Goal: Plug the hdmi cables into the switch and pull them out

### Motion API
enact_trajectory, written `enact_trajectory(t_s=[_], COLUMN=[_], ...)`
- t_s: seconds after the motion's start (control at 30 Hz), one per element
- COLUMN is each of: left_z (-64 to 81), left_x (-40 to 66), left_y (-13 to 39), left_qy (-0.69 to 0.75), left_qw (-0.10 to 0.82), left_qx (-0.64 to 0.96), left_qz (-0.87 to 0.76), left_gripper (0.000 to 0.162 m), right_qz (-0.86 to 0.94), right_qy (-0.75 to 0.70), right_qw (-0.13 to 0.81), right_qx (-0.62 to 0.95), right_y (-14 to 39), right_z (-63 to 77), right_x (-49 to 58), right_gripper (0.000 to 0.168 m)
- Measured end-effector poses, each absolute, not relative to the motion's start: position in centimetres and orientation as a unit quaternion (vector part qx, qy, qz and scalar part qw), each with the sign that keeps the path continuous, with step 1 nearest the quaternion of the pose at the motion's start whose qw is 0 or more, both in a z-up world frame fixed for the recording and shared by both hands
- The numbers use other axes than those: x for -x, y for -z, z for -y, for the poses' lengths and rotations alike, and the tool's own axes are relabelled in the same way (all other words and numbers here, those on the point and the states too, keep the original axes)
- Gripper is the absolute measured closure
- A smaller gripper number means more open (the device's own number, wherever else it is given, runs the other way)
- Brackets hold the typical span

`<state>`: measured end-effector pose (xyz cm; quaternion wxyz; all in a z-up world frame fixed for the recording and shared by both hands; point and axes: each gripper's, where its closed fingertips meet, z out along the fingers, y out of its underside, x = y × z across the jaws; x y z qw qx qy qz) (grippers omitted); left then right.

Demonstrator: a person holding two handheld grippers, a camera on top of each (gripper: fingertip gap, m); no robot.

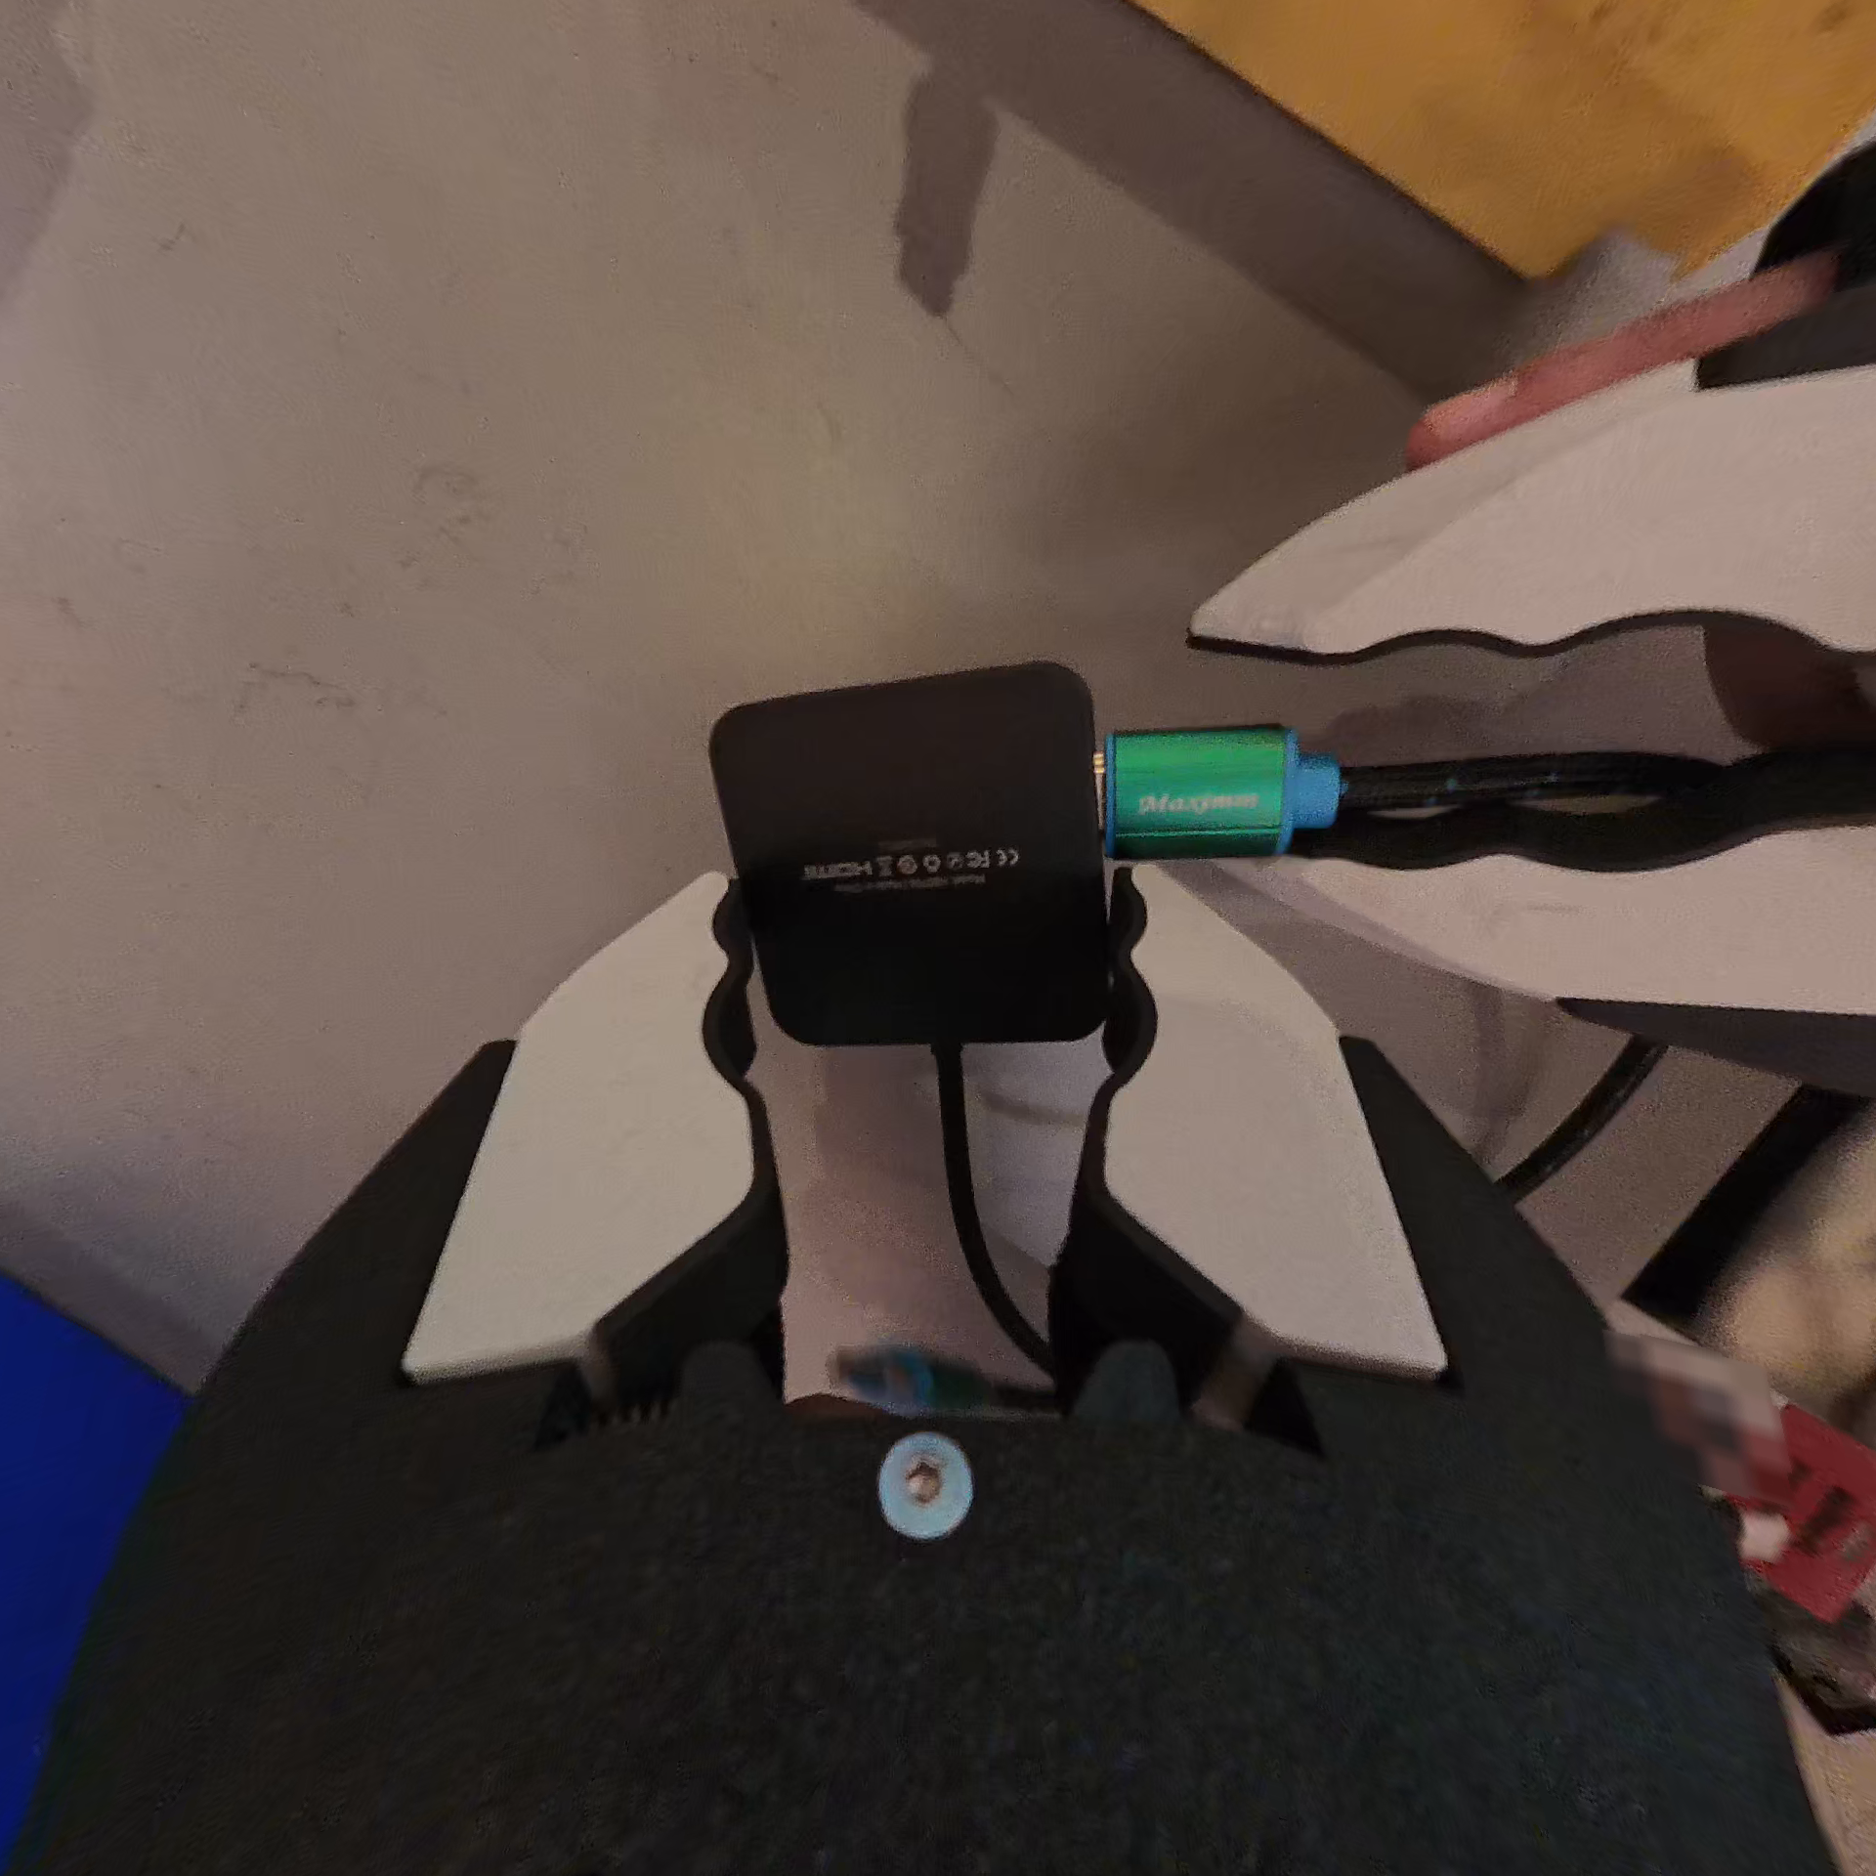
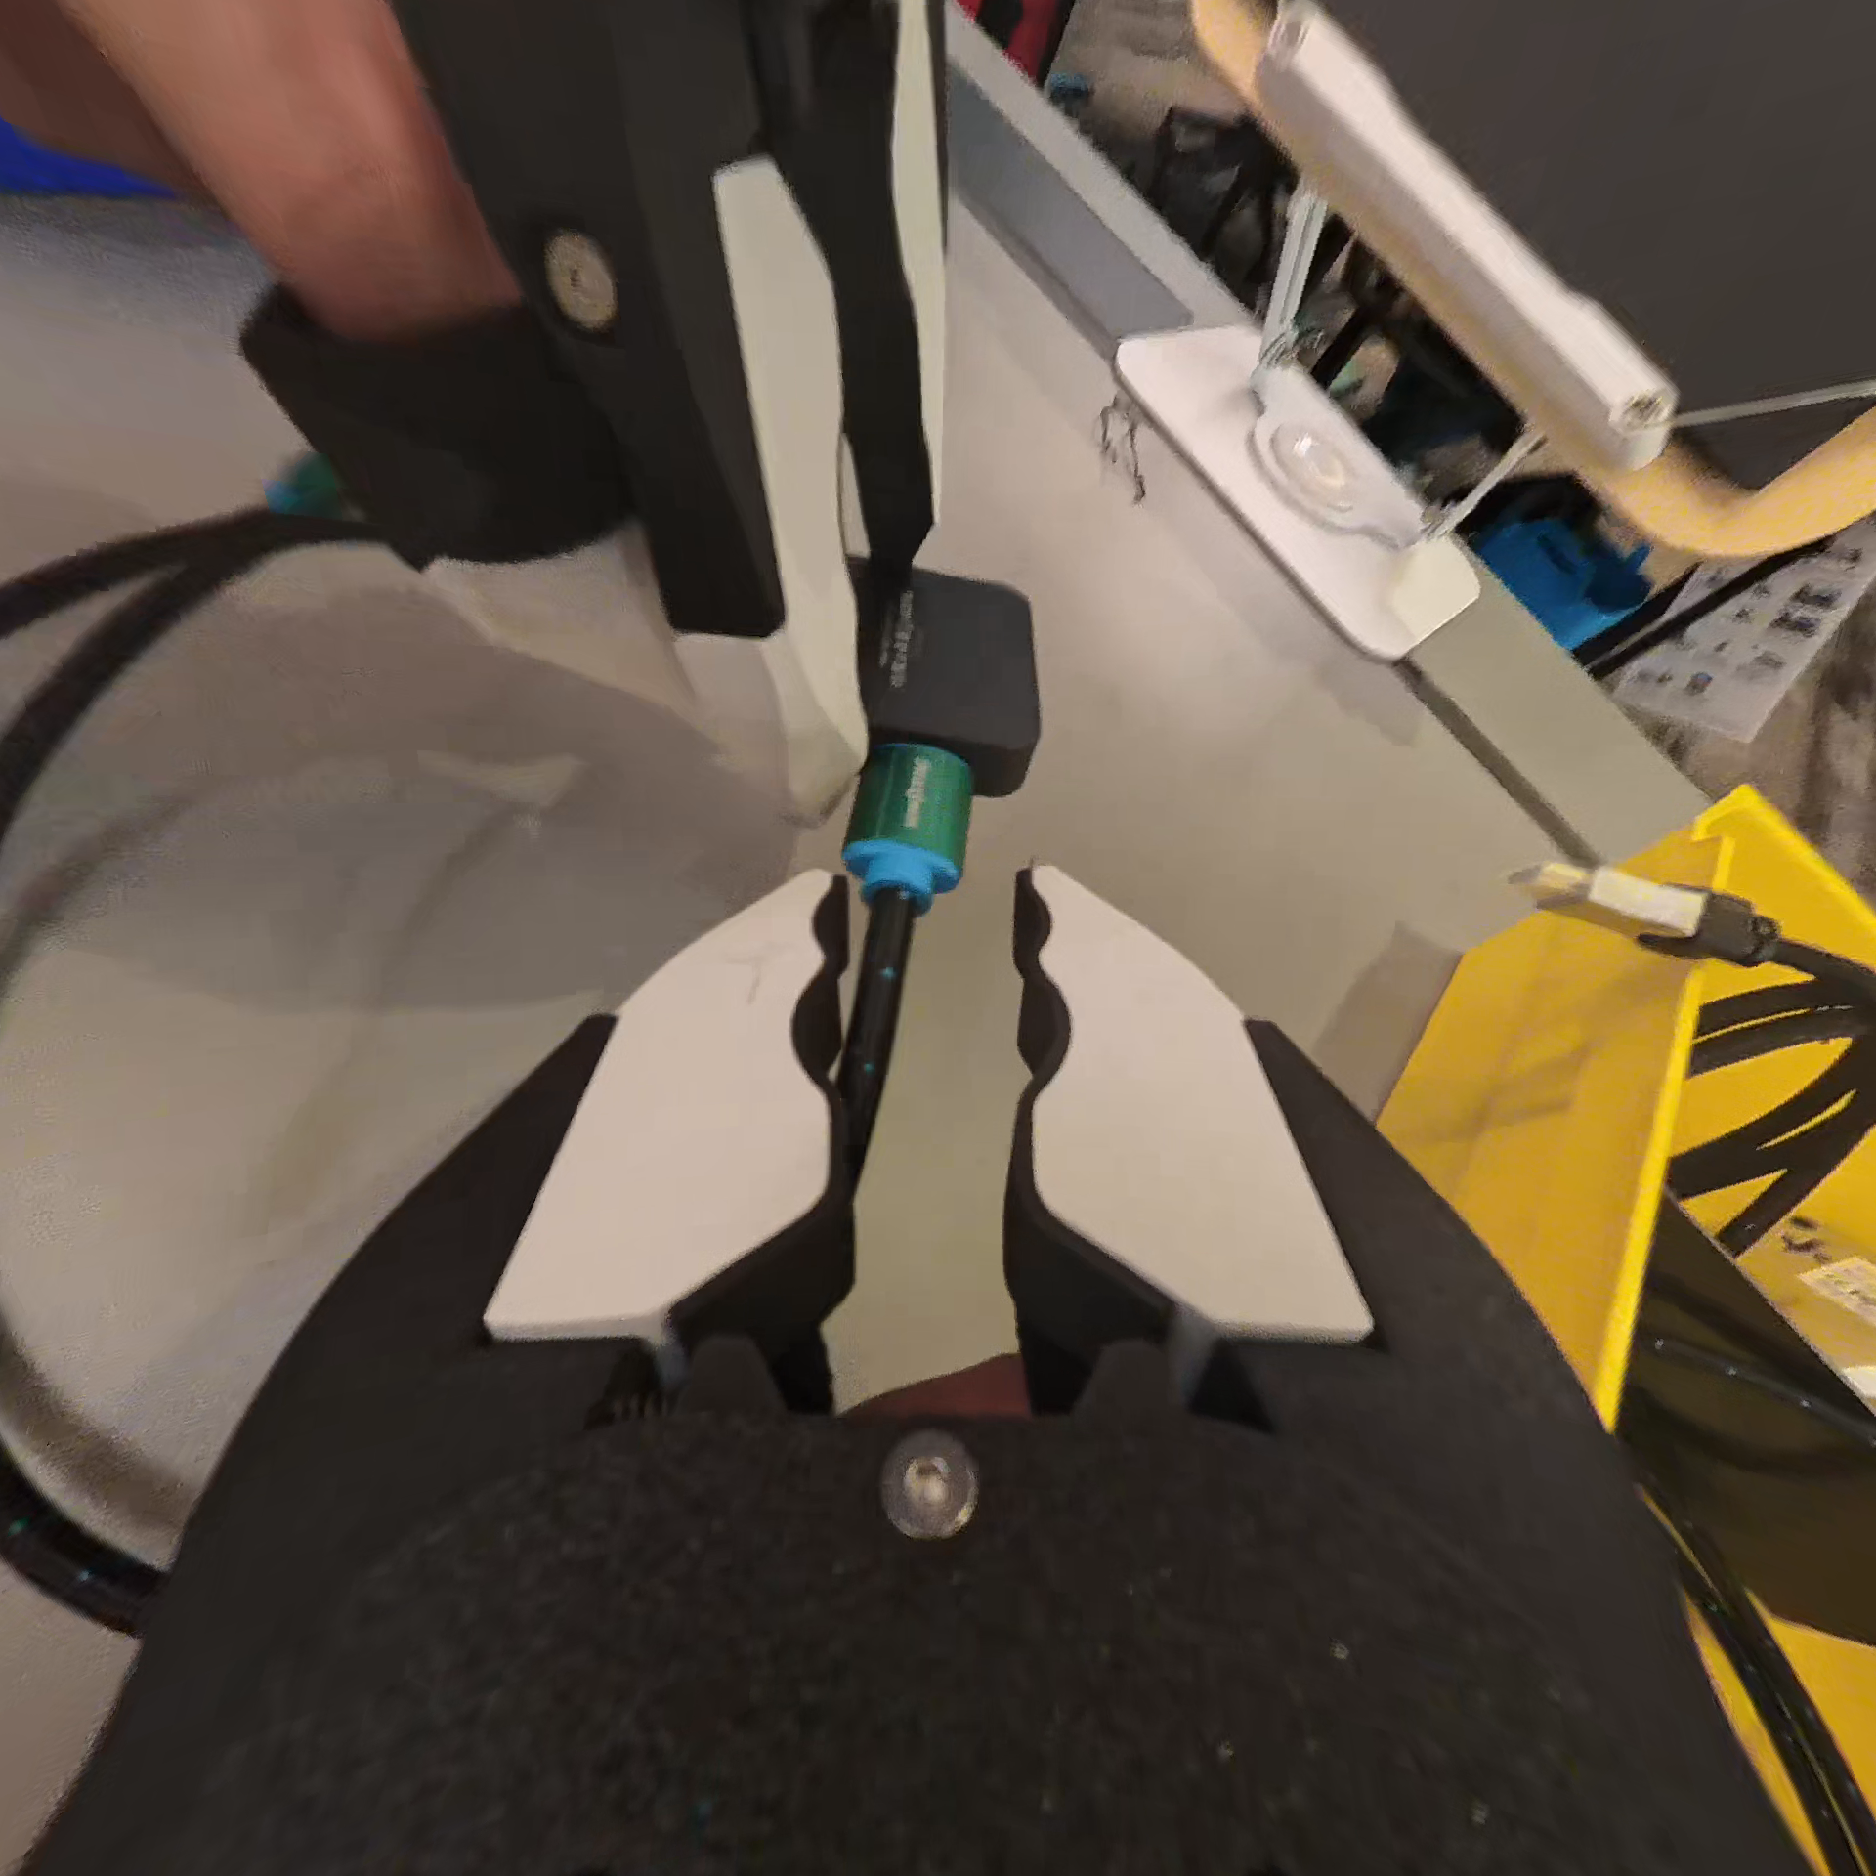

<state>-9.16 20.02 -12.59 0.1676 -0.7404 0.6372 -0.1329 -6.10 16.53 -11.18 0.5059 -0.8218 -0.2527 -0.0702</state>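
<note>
While the left gripper [image 1: 922, 893] clamps the black switch [image 1: 914, 853] by its two side edges, the small square box is held clear above the pale tabletop [image 1: 406, 508], its printed face turned toward the left wrist camera. A thin black lead [image 1: 964, 1167] runs from the near edge of the switch back between the fingers. Seated in the right-hand side port of the switch is the green plug [image 1: 1193, 794] of an hdmi cable [image 1: 1523, 802], with a blue strain collar behind the metal shell and only a sliver of connector showing at the port.

From the right wrist view, the right gripper [image 2: 929, 888] sits just behind the blue collar with its jaws parted; the braided cable passes between them, lying against the inner face of the left finger [image 2: 690, 1096] and well clear of the other, so nothing is pinched. The switch [image 2: 964, 670] and green plug [image 2: 914, 797] appear just ahead of the fingertips, the left gripper [image 2: 863, 629] reaching down from above. Slack cable loops across the table at far left.

At right stands a yellow bin [image 2: 1523, 1066] holding black cables, with a second connector [image 2: 1614, 898] jutting over its rim
</note>
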Motion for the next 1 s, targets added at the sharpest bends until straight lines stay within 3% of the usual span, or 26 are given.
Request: enact_trajectory(t_s=[0.2, 0.6, 0.7, 0.8, 1.0], left_z=[-20.1, -20.5, -25.8, -26.1, -25.9], left_x=[9.1, 9.4, 11.4, 12.0, 12.4], left_y=[12.4, 12.8, 12.6, 11.9, 9.4], left_qy=[0.139, 0.142, 0.013, 0.151, 0.151], left_qw=[0.175, 0.195, 0.277, 0.231, 0.285], left_qx=[0.739, 0.736, 0.745, 0.774, 0.751], left_qz=[-0.636, -0.632, -0.606, -0.570, -0.577], left_gripper=[0.095, 0.095, 0.096, 0.096, 0.096], right_qz=[0.260, 0.222, 0.228, 0.227, 0.214], right_qy=[0.082, 0.078, 0.090, 0.097, 0.095], right_qw=[0.554, 0.565, 0.564, 0.570, 0.573], right_qx=[0.786, 0.791, 0.789, 0.784, 0.785], right_y=[10.0, 10.6, 10.7, 10.2, 9.8], right_z=[-16.5, -16.6, -16.0, -14.4, -13.8], right_x=[7.1, 7.4, 7.3, 6.2, 4.8], right_gripper=[0.148, 0.148, 0.148, 0.148, 0.148])
